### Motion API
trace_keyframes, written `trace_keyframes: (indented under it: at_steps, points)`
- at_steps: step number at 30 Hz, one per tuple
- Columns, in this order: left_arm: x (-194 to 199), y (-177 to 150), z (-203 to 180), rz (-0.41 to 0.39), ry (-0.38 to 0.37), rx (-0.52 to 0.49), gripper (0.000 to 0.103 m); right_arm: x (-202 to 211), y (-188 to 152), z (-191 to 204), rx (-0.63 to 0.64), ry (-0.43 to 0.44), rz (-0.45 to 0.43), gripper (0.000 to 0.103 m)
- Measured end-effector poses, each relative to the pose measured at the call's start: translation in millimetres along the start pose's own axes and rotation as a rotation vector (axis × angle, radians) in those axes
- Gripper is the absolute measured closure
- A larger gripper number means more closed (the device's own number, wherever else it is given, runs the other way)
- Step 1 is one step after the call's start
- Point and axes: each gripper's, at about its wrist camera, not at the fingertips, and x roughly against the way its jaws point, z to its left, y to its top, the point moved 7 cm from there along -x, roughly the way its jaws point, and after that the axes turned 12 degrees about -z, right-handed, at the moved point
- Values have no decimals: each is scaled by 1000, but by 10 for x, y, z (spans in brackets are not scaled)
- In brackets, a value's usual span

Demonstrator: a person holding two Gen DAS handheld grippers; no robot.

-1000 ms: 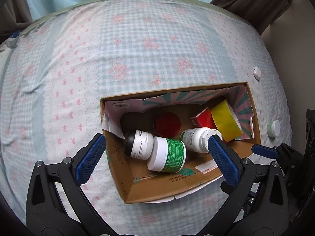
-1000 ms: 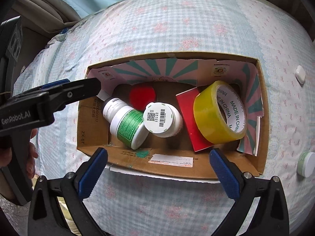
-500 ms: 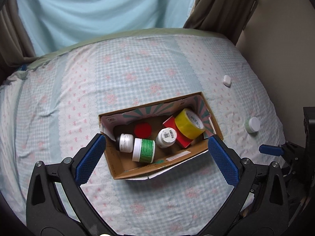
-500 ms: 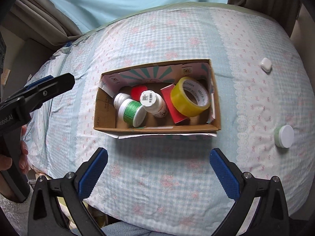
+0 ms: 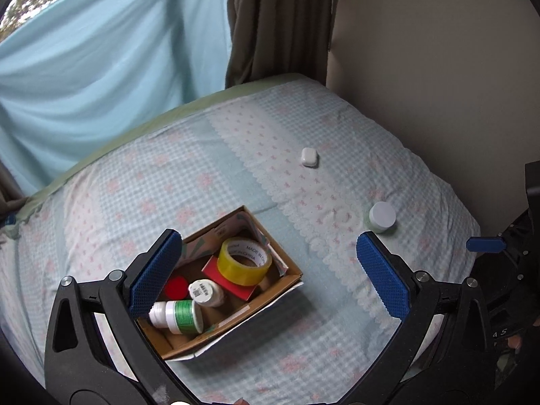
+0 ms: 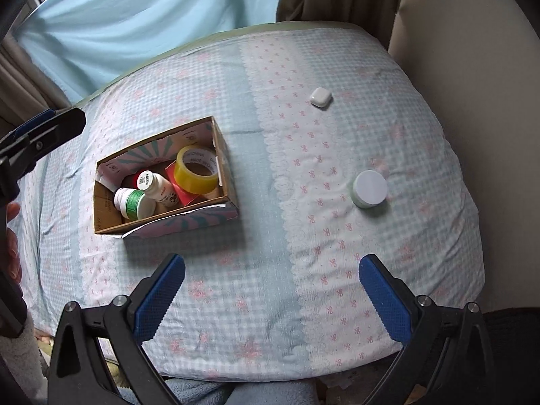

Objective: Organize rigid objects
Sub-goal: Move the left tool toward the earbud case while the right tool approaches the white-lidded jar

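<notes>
Above the bed, both grippers (image 5: pixel 270 273) (image 6: pixel 271 292) hung spread, empty; jar (image 6: pixel 369 189) at 1 o'clock sat outside the box (image 6: pixel 224 165), probably next.

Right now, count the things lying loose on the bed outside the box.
2: a white case toward the far side, and a green jar with a white lid nearer the right edge. The box may hide more behind it.
</notes>
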Motion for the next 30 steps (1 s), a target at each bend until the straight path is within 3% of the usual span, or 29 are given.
trace_keyframes:
  at_steps: [8, 15, 22, 30]
  points:
    - [-731, 209, -719, 54, -82, -124, 0, -204, -10, -728, -125, -50, -11, 0]
    - [-1701, 246, -1170, 173, -153, -218, 0, -559, -34, -1304, -247, -131, -65, 0]
    - [-2904, 135, -1231, 323, -180, -216, 0, -1175, -77, -1592, -325, -206, -61, 0]
    - [-4193, 88, -1069, 389, -156, -253, 1, -1975, -86, -1598, -339, -230, -32, 0]
